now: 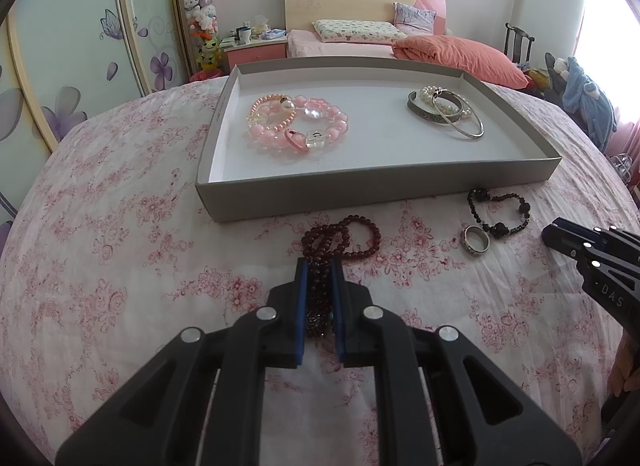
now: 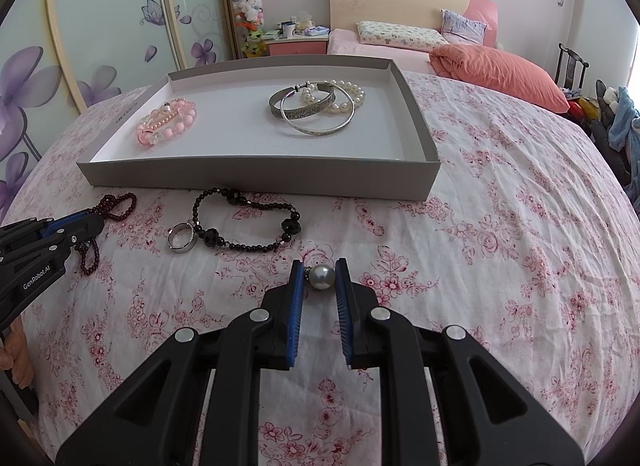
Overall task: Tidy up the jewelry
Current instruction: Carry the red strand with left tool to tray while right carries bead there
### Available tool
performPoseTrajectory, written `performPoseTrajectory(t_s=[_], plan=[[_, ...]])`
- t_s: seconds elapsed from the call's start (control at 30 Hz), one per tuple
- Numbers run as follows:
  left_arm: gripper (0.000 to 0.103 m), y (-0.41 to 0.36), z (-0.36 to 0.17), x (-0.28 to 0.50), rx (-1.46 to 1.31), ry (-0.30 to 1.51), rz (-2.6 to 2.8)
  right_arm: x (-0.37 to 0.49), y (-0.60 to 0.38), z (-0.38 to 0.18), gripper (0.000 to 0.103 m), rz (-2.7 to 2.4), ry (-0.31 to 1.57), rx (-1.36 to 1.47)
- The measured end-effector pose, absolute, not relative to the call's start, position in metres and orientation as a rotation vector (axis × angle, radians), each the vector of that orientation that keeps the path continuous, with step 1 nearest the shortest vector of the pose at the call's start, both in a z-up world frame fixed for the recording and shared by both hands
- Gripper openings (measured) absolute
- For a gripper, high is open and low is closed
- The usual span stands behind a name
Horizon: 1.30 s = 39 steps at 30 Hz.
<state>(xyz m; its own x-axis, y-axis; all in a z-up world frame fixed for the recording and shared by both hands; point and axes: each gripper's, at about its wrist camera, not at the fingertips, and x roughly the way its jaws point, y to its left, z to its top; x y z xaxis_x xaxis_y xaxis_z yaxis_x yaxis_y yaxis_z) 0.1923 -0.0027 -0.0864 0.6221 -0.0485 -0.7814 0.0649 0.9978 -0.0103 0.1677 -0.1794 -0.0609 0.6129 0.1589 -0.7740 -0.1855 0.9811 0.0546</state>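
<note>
My left gripper [image 1: 319,266] is shut on a dark red bead bracelet [image 1: 344,238] that lies on the flowered cloth in front of the grey tray [image 1: 360,189]. My right gripper [image 2: 318,266] is closed around a grey pearl piece [image 2: 322,277], with its pads at both sides of the pearl. In the tray lie pink bead bracelets [image 1: 298,123], silver bangles [image 1: 452,113] and a white pearl bracelet [image 2: 344,95]. A black bead bracelet [image 2: 248,225] and a silver ring [image 2: 181,236] lie on the cloth between the two grippers.
The flowered cloth [image 2: 500,246] covers a rounded table. A bed with a coral quilt [image 2: 500,65] stands behind it. Wardrobe doors with purple flowers [image 1: 80,65] are at the left. A chair with clothes [image 1: 580,97] is at the right.
</note>
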Motion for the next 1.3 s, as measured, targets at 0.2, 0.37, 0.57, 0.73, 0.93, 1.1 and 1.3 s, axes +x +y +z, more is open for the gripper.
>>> performPoseTrajectory(t_s=[0.2, 0.37, 0.57, 0.73, 0.93, 1.1, 1.3], plan=[[0.009, 0.005, -0.079, 0.184, -0.036, 0.858, -0.085, 0.160, -0.180, -0.048, 0.017, 0.205, 0.815, -0.021], [0.009, 0.006, -0.059, 0.172, -0.049, 0.778, -0.100, 0.151, -0.178, -0.030, 0.017, 0.230, 0.724, -0.001], [0.009, 0.002, -0.039, 0.161, -0.054, 0.711, -0.113, 0.142, -0.175, -0.008, 0.017, 0.251, 0.624, 0.011], [0.009, -0.002, -0.024, 0.156, -0.058, 0.661, -0.117, 0.139, -0.173, 0.005, 0.017, 0.254, 0.568, 0.010], [0.009, -0.005, -0.012, 0.157, -0.064, 0.614, -0.107, 0.142, -0.173, 0.014, 0.017, 0.248, 0.523, 0.019], [0.009, -0.009, -0.005, 0.163, -0.059, 0.587, -0.106, 0.145, -0.174, 0.023, 0.017, 0.244, 0.489, 0.022], [0.009, -0.013, 0.003, 0.173, -0.057, 0.567, -0.107, 0.151, -0.171, 0.034, 0.017, 0.248, 0.454, 0.020]])
